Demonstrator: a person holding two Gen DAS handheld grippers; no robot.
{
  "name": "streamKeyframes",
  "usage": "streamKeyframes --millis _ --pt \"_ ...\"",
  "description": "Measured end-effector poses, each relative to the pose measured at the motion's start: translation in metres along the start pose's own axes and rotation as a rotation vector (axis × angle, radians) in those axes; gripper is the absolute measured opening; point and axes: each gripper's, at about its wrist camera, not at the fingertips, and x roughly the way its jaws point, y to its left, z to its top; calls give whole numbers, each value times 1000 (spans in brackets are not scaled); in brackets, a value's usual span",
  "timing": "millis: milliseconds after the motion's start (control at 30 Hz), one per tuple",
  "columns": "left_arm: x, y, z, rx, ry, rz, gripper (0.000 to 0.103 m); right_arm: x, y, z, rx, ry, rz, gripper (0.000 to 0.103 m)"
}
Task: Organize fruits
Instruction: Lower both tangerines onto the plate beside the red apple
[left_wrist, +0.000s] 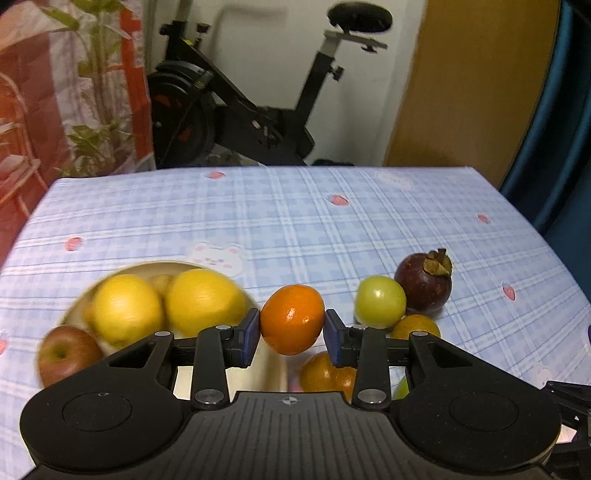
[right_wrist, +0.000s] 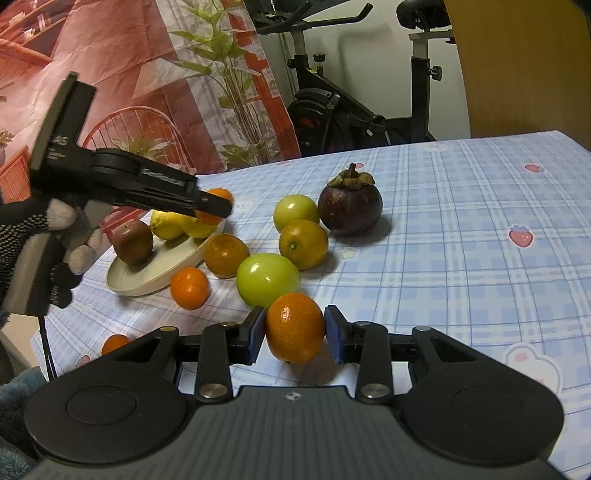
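A: What is the biggest thing here?

B: The table (right_wrist: 480, 229), under a blue checked cloth with strawberry prints. On its left part sits a cream plate (right_wrist: 147, 280) holding two lemons (left_wrist: 125, 308) and a reddish apple (right_wrist: 133, 242).

A: And the loose fruit?

B: A dark purple mangosteen (right_wrist: 350, 210) stands furthest back on the cloth. Just beside it is a small green fruit (right_wrist: 295, 212), then a dull orange (right_wrist: 303, 243) touching that one, and a larger green fruit (right_wrist: 267, 278) nearer the camera. Another dull orange (right_wrist: 226, 254) lies against the plate's rim, a bright tangerine (right_wrist: 190, 288) sits just in front of the plate, and one more (right_wrist: 115, 343) lies near the table's edge.

A: What are the grippers doing?

B: The left gripper (left_wrist: 291, 332), held by a gloved hand (right_wrist: 55, 240), has its blue pads clamped on a small orange (left_wrist: 292, 319), lifted above the plate's right edge. The right gripper (right_wrist: 294, 332) is likewise closed on its own small orange (right_wrist: 295, 326), low over the cloth just in front of the larger green fruit.
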Motion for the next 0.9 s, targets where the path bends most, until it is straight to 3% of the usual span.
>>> streamKeyframes --millis 467,900 --pt "-71 67 -37 -102 -14 74 39 5 34 30 -90 -10 50 37" --pt "-70 96 -63 -140 0 76 39 60 96 67 -242 49 158 37"
